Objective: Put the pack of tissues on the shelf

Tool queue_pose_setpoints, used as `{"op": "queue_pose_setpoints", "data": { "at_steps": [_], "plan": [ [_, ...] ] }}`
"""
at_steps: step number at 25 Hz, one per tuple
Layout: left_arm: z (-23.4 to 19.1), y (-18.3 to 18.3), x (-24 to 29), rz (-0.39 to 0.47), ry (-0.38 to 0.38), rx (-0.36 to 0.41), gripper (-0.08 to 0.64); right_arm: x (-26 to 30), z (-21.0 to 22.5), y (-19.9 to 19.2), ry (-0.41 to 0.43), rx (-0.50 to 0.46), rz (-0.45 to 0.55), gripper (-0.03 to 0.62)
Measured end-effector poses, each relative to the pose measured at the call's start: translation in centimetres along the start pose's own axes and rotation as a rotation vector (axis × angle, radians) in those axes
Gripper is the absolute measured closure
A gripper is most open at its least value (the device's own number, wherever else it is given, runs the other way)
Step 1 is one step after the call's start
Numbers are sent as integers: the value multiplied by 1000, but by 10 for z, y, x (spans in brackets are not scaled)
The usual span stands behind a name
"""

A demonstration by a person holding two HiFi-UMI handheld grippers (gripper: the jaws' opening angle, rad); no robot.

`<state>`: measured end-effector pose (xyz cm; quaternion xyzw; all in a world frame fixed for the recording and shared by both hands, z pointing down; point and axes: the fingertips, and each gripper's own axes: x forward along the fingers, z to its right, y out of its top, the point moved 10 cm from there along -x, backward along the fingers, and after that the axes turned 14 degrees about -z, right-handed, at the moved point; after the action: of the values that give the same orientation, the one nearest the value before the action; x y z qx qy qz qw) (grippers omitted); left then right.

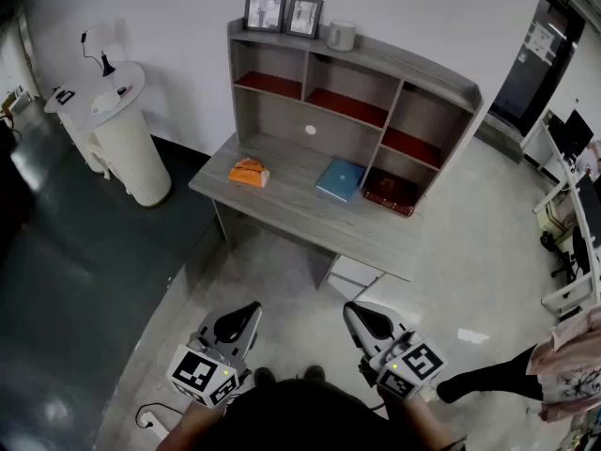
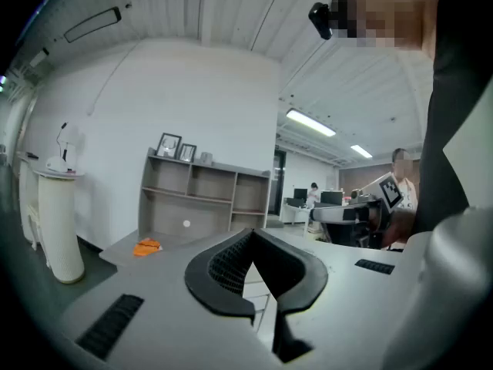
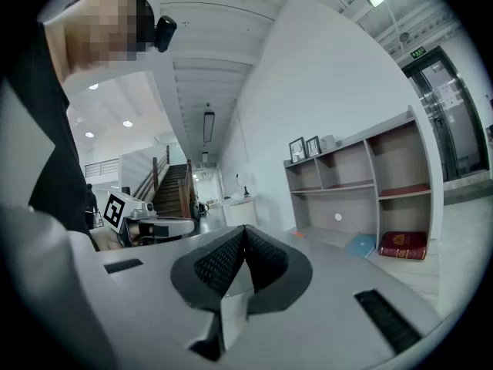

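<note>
**A:** Head view, contents?

**B:** One worktop [image 1: 300,212] with a shelf [image 1: 394,69] standing on its back edge; one orange pack of tissues [image 1: 249,172] lying on the worktop's left part, in front of the shelf and in none of its compartments; one blue book [image 1: 340,178] to its right; one red book [image 1: 392,191] further right; picture frames [image 1: 266,7] and a mug [image 1: 342,35] on the shelf's top board; left tool [image 1: 252,306] and right tool [image 1: 349,308] low in the frame, well apart from the worktop.

**A:** Left gripper view?

**B:** Left tool [image 2: 252,231], jaws closed tip to tip, empty; pack of tissues [image 2: 146,247] far ahead on the worktop, left of the jaws.

**A:** Right gripper view?

**B:** Right tool [image 3: 245,230], jaws pressed together, empty; blue book [image 3: 360,245] and red book [image 3: 402,245] ahead at right, below the shelf [image 3: 362,183].
</note>
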<state>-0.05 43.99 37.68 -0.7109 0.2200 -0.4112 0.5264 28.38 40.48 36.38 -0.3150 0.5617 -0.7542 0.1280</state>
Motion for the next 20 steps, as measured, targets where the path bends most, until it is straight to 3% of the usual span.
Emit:
{"op": "queue_pose_setpoints", "data": {
  "at_steps": [8,20],
  "plan": [
    [-19,-4,-6,1,-9,-3,546,23,-7,3,2,0,3,575],
    [-82,-18,-35,-32,-16,-9,546,81,-31,18,31,24,21,572]
  ]
}}
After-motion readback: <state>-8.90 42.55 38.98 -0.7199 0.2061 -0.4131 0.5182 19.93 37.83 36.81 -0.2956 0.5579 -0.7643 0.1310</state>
